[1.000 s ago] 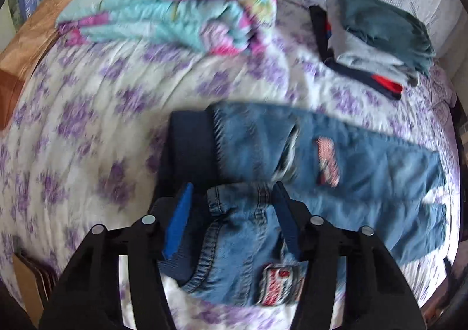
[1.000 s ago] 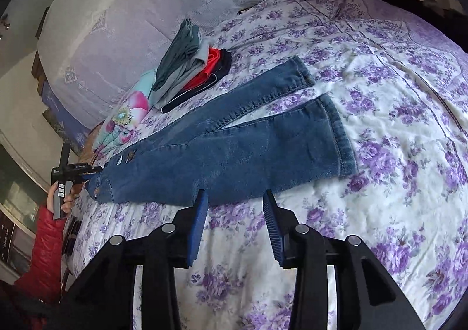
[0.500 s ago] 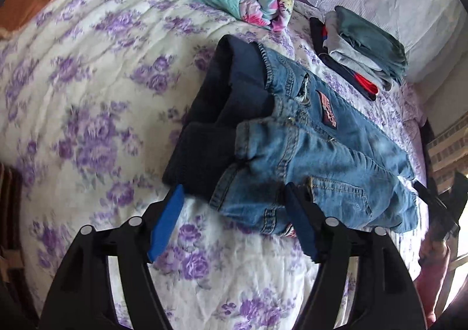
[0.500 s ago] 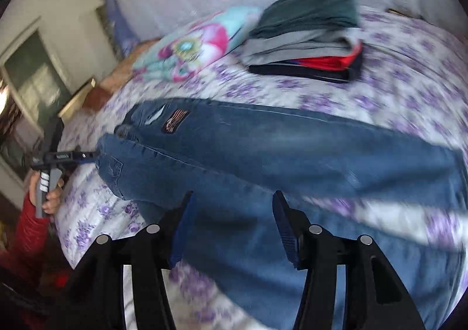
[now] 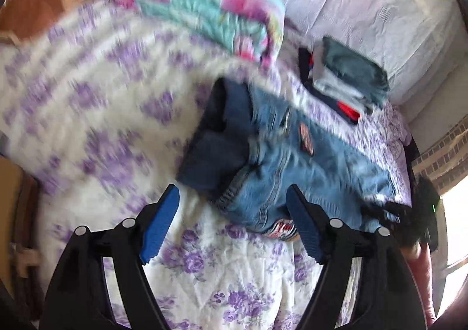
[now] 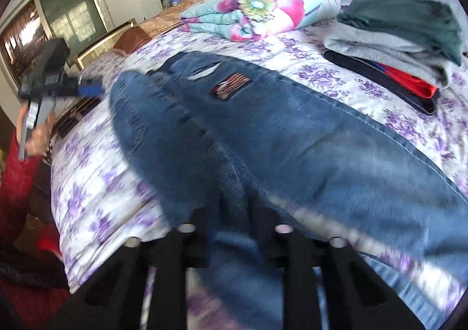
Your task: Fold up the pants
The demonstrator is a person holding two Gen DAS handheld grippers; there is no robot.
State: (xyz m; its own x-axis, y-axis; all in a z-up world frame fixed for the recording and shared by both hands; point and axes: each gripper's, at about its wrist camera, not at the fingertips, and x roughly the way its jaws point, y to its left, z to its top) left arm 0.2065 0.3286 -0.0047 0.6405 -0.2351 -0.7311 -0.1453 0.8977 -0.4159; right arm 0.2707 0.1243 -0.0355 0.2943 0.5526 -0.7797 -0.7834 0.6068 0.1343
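Right gripper: its jaws have just been closing and are now pinched on a fold of the blue denim pants at the nearer leg, where half a second ago they stood apart above the cloth. A lengthwise or crosswise fold is judged to be starting.

Left gripper: its jaws have opened wider within the last second and now stand apart with nothing between them, just short of the waistband, which is released and lies loose on the purple-flowered white bedspread.

Beyond the pants, well apart: a stack of folded clothes, green on top, and a folded turquoise-and-pink floral quilt. Neither is judged to obstruct the fold.
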